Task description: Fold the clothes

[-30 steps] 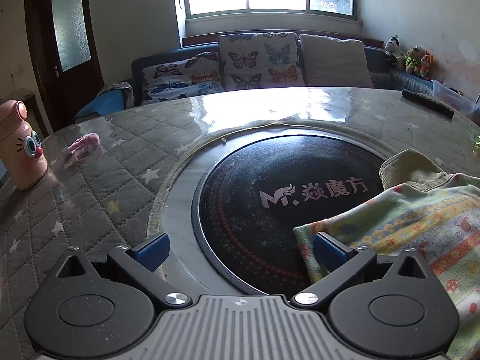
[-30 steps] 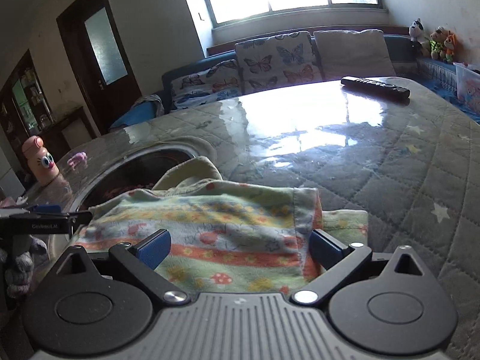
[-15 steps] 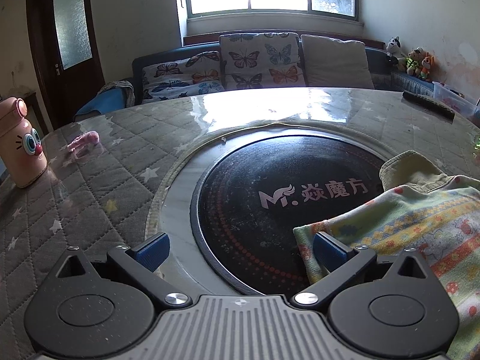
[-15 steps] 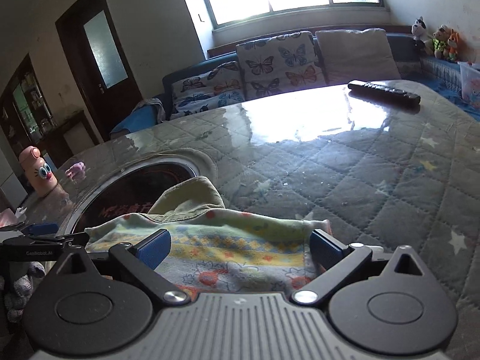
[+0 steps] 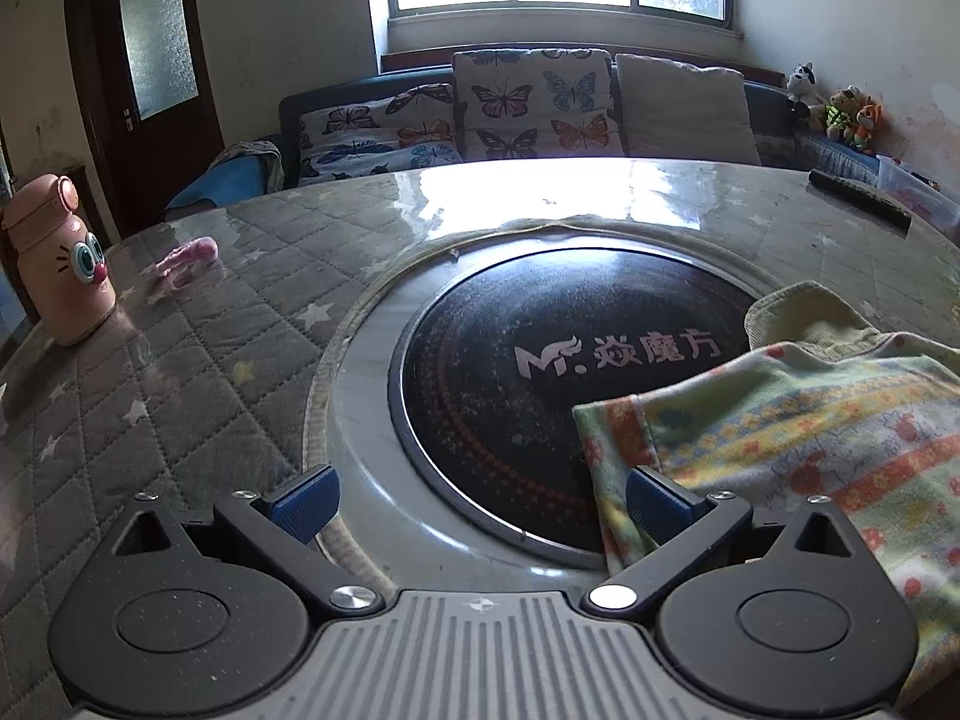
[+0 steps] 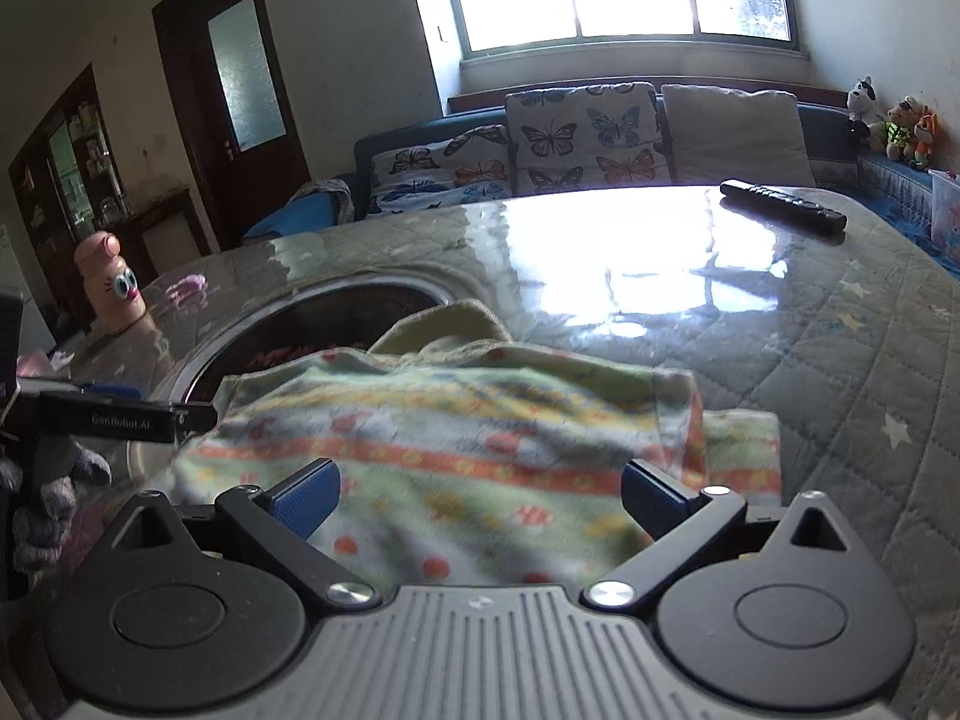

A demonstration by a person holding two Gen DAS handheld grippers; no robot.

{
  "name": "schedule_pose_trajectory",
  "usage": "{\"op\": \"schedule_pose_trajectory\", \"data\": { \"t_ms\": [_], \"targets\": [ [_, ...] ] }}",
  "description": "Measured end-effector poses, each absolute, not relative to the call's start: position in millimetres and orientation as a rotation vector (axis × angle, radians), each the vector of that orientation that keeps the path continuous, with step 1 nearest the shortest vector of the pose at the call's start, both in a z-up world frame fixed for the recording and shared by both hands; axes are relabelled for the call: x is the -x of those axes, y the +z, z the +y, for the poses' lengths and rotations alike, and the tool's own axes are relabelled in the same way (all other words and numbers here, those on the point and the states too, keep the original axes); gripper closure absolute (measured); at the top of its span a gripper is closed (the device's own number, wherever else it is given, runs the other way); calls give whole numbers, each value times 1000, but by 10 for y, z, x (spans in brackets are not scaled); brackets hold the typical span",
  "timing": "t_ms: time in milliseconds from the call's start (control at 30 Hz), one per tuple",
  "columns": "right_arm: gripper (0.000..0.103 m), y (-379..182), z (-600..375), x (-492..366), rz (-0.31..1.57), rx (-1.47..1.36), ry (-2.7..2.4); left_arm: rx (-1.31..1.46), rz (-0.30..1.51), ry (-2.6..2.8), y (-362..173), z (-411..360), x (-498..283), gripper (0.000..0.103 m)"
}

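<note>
**Both grippers spread wide over a patterned garment on the round table**

Left gripper (image 5: 480, 495): fingers wide apart, nothing between the pads. The right-hand fingertip (image 5: 654, 495) sits at the near left corner of the garment (image 5: 780, 420); whether it touches the cloth cannot be told. The left-hand fingertip is over the pale ring around the black induction plate (image 5: 540, 372), clear of any fabric. The plate, with its white logo, lies straight ahead between the fingers.

Right gripper (image 6: 477, 495): fingers also wide, gripping nothing. The garment (image 6: 468, 420) lies spread directly between and ahead of both pads, patterned in pale green with orange and yellow bands. Its far edge shows a plain yellowish ribbed part (image 6: 444, 330) bunched upward. The right side appears doubled over, with a lower layer sticking out past the orange-edged hem, just beyond the right-hand fingertip.

From the right wrist view, the left gripper (image 6: 120, 414) shows at far left, level with the garment's left edge, with a gloved hand (image 6: 48, 480) below it.

Beyond the fingers: quilted star-print table cover (image 5: 180, 372), pink cartoon-face bottle (image 5: 60, 276) far left, small pink object (image 5: 186, 255) near it, remote control (image 6: 780, 213) far right.
</note>
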State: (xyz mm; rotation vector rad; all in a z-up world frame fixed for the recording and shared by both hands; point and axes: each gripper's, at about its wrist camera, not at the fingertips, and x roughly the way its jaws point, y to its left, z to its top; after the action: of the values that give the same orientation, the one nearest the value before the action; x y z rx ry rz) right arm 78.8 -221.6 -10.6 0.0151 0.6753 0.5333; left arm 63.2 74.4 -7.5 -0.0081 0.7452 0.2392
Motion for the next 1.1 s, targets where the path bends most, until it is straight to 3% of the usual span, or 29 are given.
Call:
{"op": "schedule_pose_trajectory", "data": {
  "t_ms": [1100],
  "targets": [
    [0, -70, -1506, 6, 597, 278, 694, 45, 746, 262, -48, 702, -311, 0]
  ]
}}
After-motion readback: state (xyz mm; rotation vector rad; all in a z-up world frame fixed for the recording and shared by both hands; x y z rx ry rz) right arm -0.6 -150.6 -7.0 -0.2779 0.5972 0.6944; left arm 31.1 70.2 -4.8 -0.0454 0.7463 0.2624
